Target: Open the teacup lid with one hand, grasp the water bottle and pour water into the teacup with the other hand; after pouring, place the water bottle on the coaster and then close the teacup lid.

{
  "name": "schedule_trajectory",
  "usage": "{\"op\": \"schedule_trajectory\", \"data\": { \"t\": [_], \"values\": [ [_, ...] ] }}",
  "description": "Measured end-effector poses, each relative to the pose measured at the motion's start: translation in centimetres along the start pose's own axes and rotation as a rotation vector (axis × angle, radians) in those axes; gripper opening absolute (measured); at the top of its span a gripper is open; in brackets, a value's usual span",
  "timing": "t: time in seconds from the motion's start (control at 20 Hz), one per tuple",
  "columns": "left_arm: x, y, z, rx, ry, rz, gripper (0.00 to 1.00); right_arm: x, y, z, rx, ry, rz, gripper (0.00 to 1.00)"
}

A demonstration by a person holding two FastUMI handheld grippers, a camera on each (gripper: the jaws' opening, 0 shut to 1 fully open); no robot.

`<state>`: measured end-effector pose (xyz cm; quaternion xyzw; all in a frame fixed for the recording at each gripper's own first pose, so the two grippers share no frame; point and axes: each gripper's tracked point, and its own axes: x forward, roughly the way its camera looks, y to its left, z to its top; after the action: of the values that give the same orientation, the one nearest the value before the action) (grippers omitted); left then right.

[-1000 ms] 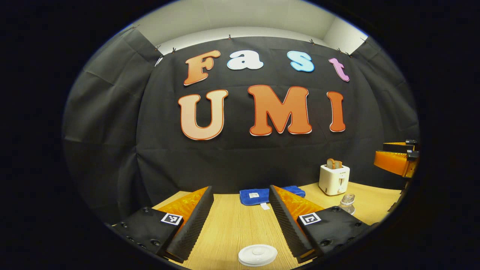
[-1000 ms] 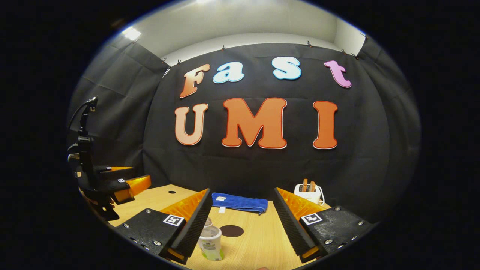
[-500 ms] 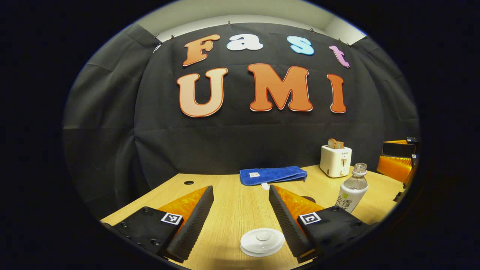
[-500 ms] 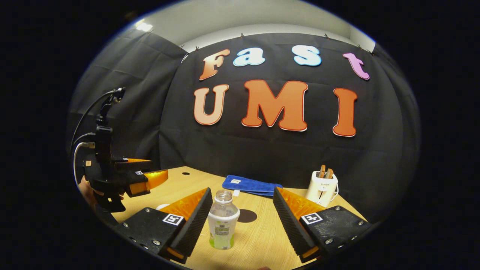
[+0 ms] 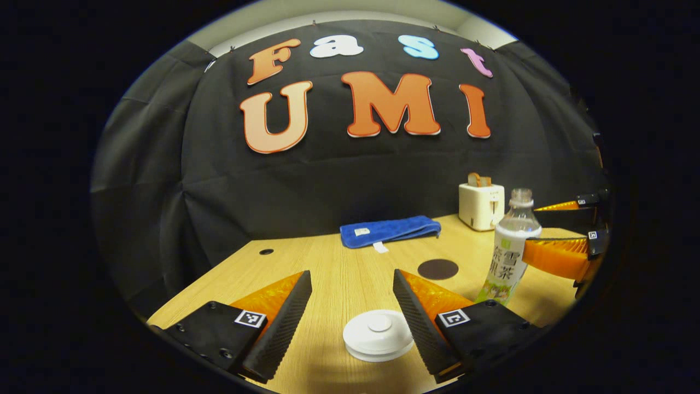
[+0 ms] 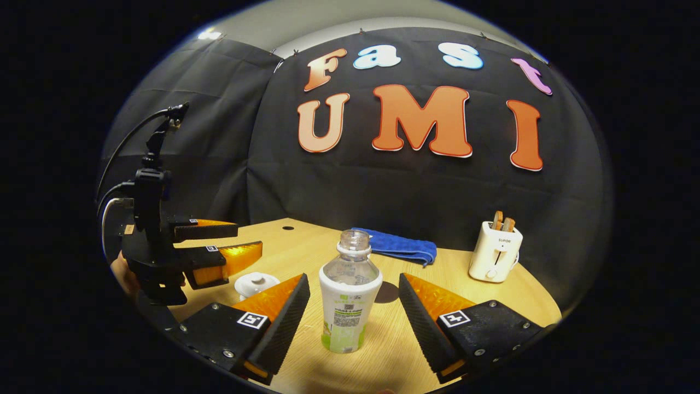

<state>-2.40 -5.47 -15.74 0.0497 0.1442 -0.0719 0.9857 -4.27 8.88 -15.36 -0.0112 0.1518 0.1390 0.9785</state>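
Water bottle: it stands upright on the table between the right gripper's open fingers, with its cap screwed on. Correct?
Not quite. In the right gripper view the water bottle has no cap; its neck is open. It does stand upright on the table between the open right gripper.

Taking the water bottle (image 6: 350, 301) as our landmark, we list it upright and uncapped on the wooden table (image 6: 394, 355), standing between the spread fingers of the right gripper (image 6: 354, 314), neither of which touches it. Left of the bottle we record the left gripper (image 6: 219, 257), its jaws parted and held above the table by a hand (image 6: 124, 279), with the white teacup lid (image 6: 256, 283) low beside it. Behind the bottle we note a dark round coaster (image 6: 387, 293) partly hidden by it, a folded blue cloth (image 6: 396, 247) farther back, and a white toaster (image 6: 495, 251) with toast in its slots off to the bottle's right.
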Motion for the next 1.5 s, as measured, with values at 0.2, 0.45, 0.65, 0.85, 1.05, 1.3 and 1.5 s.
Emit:
{"op": "schedule_trajectory", "data": {
  "t": [0.2, 0.45, 0.65, 0.85, 1.05, 1.3, 1.5],
  "values": [
    [0.7, -1.2, -2.9, -0.004, 0.075, -0.025, 0.99, 0.9, 0.3, -1.8, 0.02, 0.045, 0.015, 0.98],
    [1.1, -2.0, -5.3, 0.004, 0.136, -0.033, 0.98, 2.2, 0.9, -3.7, 0.04, 0.096, 0.034, 0.94],
    [1.8, -2.4, -5.4, 0.009, 0.135, -0.032, 0.89, 3.0, 1.0, -4.7, 0.056, 0.124, 0.034, 0.87],
    [2.0, -2.7, -5.8, 0.047, 0.156, -0.025, 0.7, 3.6, 1.1, -5.8, 0.056, 0.159, 0.035, 0.72],
    [2.1, -2.4, -5.5, 0.066, 0.145, -0.002, 0.42, 3.4, 1.2, -5.6, 0.075, 0.168, 0.052, 0.66],
    [2.3, -2.4, -5.4, 0.048, 0.136, 0.008, 0.29, 3.1, 1.5, -5.5, 0.066, 0.164, 0.056, 0.65],
    [2.2, -2.8, -4.8, 0.047, 0.115, -0.016, 0.28, 3.0, 1.6, -5.5, 0.046, 0.166, 0.065, 0.64]
  ]
}}
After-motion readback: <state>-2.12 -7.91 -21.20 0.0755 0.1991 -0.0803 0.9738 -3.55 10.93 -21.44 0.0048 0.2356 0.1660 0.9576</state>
